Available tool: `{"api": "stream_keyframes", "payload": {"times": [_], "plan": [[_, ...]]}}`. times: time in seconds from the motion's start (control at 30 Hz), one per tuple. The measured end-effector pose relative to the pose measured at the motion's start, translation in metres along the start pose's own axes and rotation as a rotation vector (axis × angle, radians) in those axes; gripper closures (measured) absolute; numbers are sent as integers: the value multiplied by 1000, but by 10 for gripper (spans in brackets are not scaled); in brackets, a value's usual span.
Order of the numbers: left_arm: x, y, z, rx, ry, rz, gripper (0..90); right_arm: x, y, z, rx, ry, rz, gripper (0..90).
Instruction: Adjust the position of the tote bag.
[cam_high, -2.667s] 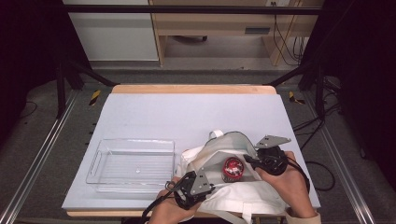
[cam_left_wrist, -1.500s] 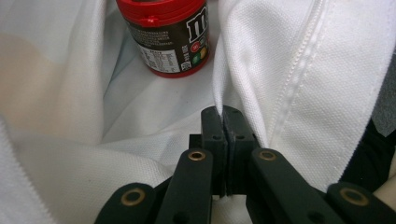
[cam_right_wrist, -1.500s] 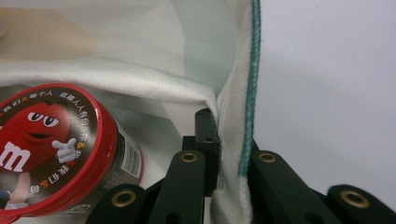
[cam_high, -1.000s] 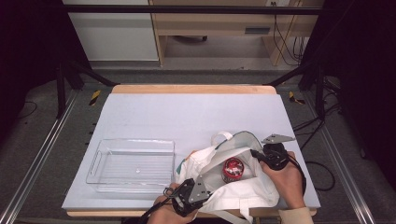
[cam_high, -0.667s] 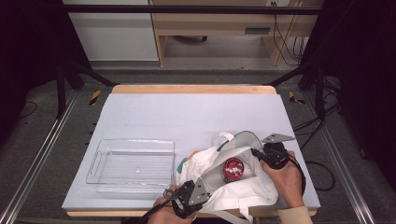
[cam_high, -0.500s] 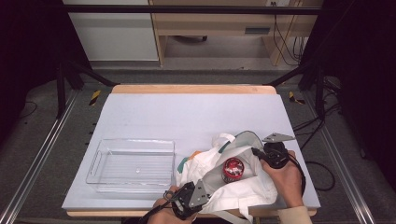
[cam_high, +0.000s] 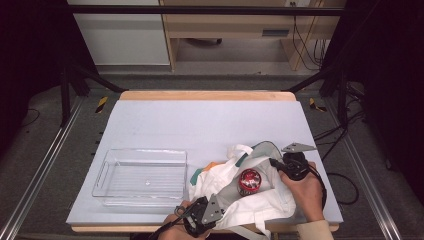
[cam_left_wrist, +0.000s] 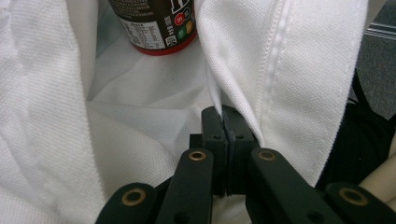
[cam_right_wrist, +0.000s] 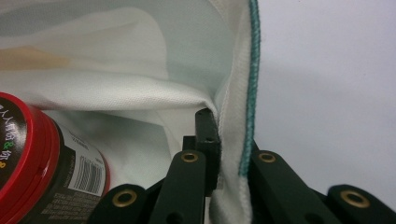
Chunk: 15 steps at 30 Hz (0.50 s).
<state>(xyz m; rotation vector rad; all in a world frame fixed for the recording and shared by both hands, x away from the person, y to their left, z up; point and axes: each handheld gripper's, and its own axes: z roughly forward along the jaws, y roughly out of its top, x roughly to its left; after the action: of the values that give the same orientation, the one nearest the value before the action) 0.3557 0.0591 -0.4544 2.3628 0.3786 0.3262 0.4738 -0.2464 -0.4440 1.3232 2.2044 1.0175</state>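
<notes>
White cloth bag (cam_high: 250, 192) lying at near right corner of desk (cam_high: 210, 120), mouth spread open, teal-trimmed edge (cam_right_wrist: 252, 93) on far right side. Inside bag, dark jar with red lid (cam_high: 249, 180), lying on its side near bag middle; label and barcode visible in right gripper view (cam_right_wrist: 42, 172), red base in left gripper view (cam_left_wrist: 156, 25). Left gripper (cam_high: 202, 215) at near edge of desk, jaws clamped tight on white hemmed rim of bag (cam_left_wrist: 224, 116), cloth pinched between pads. Right gripper (cam_high: 280, 165) at right side of bag, jaws closed on teal-trimmed rim (cam_right_wrist: 231, 154), cloth running up between them. Rim pulled apart between two grips, so mouth held open and jar exposed. Clear plastic tray (cam_high: 140, 175) just left of bag, near left part of desk, nothing in it. Hand (cam_high: 305, 192) behind right gripper resting over bag's right side. Step in hand, by judgement: holding bag open to get jar out, probably toward tray. Early in the job, jar not yet out. Next move likely calls for one gripper letting go of rim and reaching in for jar, while other keeps mouth spread; or tipping bag so jar rolls out. Risk: cloth sagging over jar once one grip released; round jar rolling away when nudged. Grip across jar body, not on lid edge, likely safer.
</notes>
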Motion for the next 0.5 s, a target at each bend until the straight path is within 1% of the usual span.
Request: {"api": "stream_keyframes", "payload": {"times": [0.07,0.17,0.2,0.33,0.37,0.4,0.43,0.5], "plan": [[0,0,0,2,1,-1,890,0,-1,0,-1,5,1,867],[1,0,1,2,0,-14,889,0,-1,-1,-5,9,-6,860],[2,0,1,2,-1,-15,888,0,-1,-1,-11,7,-17,853],[2,-1,2,2,2,-20,885,2,-1,-3,-9,2,-8,825],[2,-1,3,2,1,-20,883,2,-1,-4,-10,-2,-12,814],[2,-1,3,-2,2,-25,881,3,0,-5,-15,-11,-22,777],[3,-1,3,-2,-1,-27,881,3,0,-5,-15,-11,-22,777],[4,-1,2,-3,-2,-31,878,4,1,-7,-13,-25,-27,732]]}}
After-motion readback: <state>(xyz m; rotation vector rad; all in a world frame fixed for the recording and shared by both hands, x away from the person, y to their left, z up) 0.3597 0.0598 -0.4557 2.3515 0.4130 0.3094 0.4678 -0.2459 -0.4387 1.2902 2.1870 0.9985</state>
